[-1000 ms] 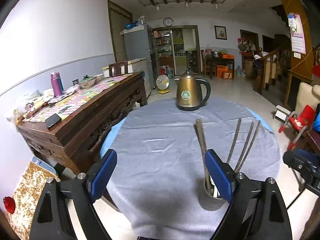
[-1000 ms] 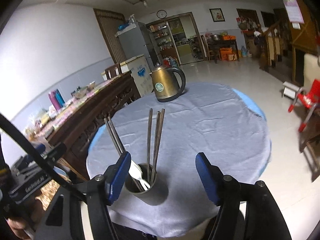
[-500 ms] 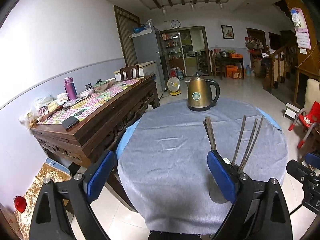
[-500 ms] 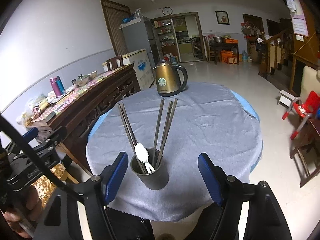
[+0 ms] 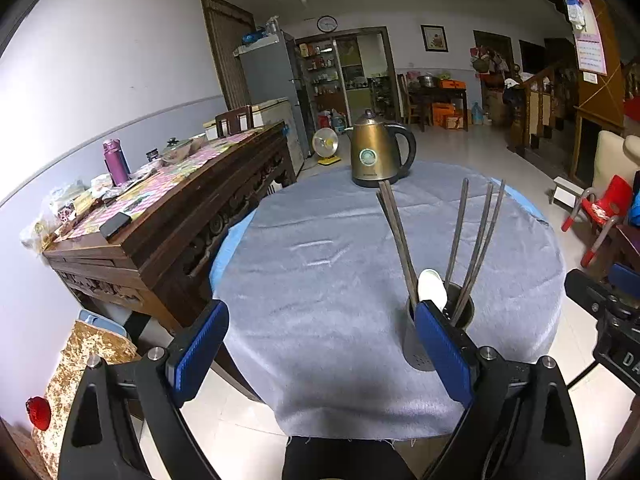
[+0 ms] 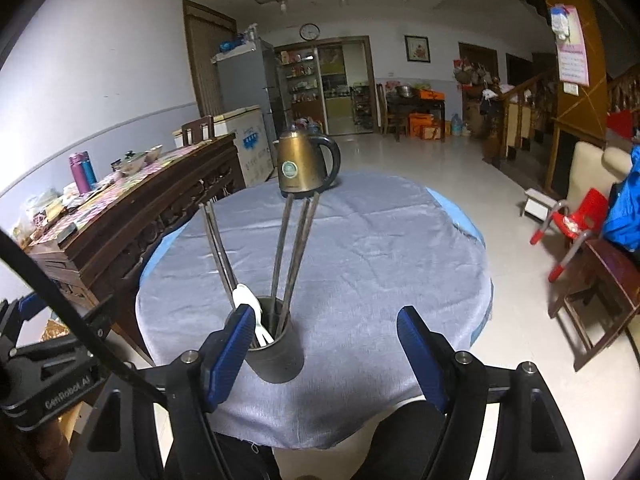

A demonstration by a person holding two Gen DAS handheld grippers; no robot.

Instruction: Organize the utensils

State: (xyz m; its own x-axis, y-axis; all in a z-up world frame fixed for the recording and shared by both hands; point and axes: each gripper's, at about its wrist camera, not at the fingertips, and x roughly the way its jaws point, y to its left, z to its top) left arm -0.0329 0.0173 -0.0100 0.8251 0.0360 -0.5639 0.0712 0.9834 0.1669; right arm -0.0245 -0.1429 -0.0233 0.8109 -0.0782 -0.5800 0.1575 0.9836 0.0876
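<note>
A dark metal utensil cup (image 5: 420,344) (image 6: 280,356) stands near the front edge of the round table with its grey cloth (image 5: 340,280) (image 6: 380,248). Several dark chopsticks (image 5: 460,236) (image 6: 294,248) and a white spoon (image 5: 432,288) (image 6: 248,300) stand in it. My left gripper (image 5: 320,352) is open and empty, held back off the table's front edge, the cup behind its right finger. My right gripper (image 6: 324,356) is open and empty, the cup just behind its left finger.
A brass kettle (image 5: 378,156) (image 6: 304,164) stands at the table's far side. A carved wooden sideboard (image 5: 160,224) with bottles and clutter stands left. A red child's chair (image 5: 600,216) (image 6: 568,224) and wooden furniture stand right.
Both grippers have drawn back and up from the cup; the table and cup now appear farther away. Both stayed open and empty.
</note>
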